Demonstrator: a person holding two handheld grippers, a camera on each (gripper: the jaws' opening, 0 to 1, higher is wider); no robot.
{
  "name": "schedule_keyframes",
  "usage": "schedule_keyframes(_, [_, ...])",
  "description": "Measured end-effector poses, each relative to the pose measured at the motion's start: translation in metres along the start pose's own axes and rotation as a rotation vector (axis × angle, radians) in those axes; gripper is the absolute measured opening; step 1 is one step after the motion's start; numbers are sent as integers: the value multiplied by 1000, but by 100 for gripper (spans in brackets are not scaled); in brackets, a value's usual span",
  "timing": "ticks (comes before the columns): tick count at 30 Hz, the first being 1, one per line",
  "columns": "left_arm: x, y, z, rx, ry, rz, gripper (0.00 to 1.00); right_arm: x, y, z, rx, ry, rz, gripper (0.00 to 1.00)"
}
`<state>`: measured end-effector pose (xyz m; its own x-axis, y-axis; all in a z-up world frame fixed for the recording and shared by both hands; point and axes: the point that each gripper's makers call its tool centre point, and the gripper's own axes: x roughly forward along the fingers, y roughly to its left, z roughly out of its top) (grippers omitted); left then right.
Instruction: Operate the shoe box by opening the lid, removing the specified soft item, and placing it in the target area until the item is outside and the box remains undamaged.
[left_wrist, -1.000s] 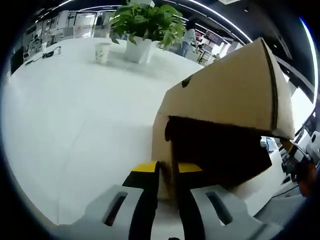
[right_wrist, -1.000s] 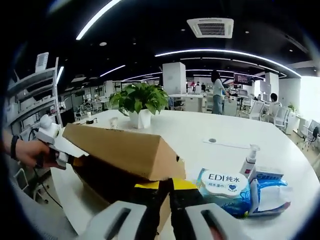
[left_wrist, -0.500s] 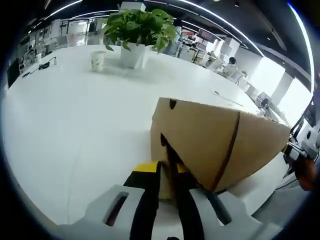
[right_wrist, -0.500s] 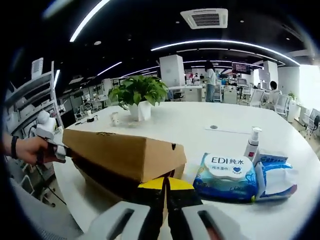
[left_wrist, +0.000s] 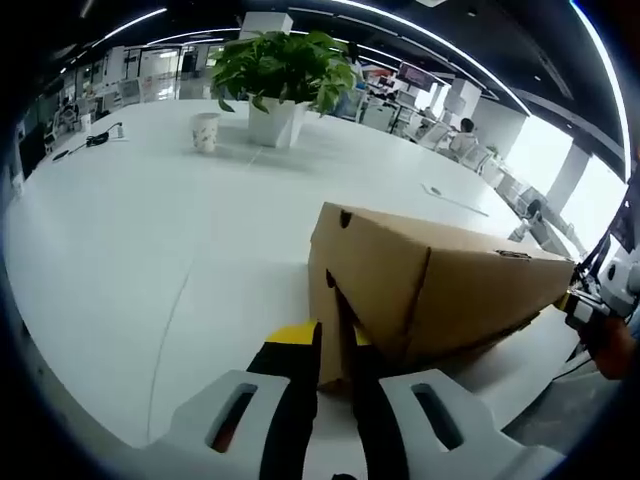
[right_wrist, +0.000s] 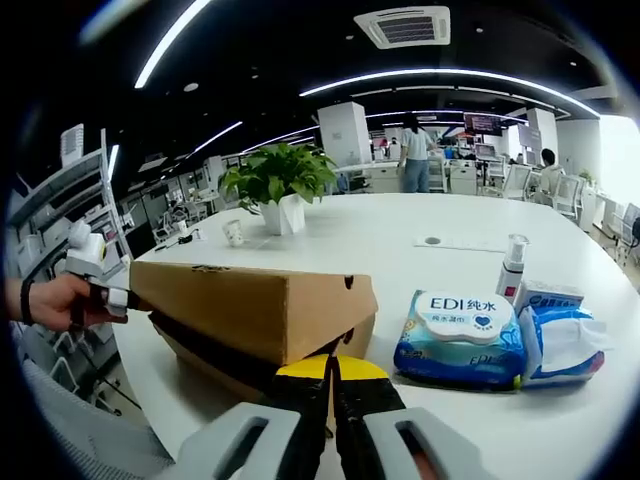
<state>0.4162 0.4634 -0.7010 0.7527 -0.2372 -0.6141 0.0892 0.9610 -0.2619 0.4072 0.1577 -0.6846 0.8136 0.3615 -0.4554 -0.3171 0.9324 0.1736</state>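
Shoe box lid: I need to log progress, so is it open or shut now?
Nearly shut: the shoe box lid sits low over the base, with a narrow dark gap left along the front edge.

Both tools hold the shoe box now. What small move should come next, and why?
Probably ease the lid of the shoe box down the last bit. A dark gap shows under it, the left tool and right tool are shut on its ends, and a soft wipes pack already lies outside, beside the box.

White table (right_wrist: 440, 262) bears shoe box (right_wrist: 255, 310), wipes pack (right_wrist: 462, 337), potted plant (right_wrist: 275, 185), cup (right_wrist: 233, 233)
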Motion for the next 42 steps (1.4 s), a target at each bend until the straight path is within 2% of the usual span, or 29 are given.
schedule_keyframes(7, [-9, 5, 3, 2, -18, 14, 8, -2, 1, -1, 0, 0, 3, 0])
schedule_keyframes(15, [-18, 9, -2, 11, -15, 24, 8, -4, 0, -7, 13, 9, -1, 0])
schedule_keyframes(19, [-21, 10, -5, 41, -8, 36, 8, -3, -1, -8, 20, 10, -2, 0])
schedule_keyframes(33, [-20, 17, -17, 71, 27, 42, 8, 5, 1, -16, 14, 41, 15, 0])
schedule_keyframes(42, [-21, 19, -16, 51, 26, 37, 8, 3, -1, -18, 20, 51, 19, 0])
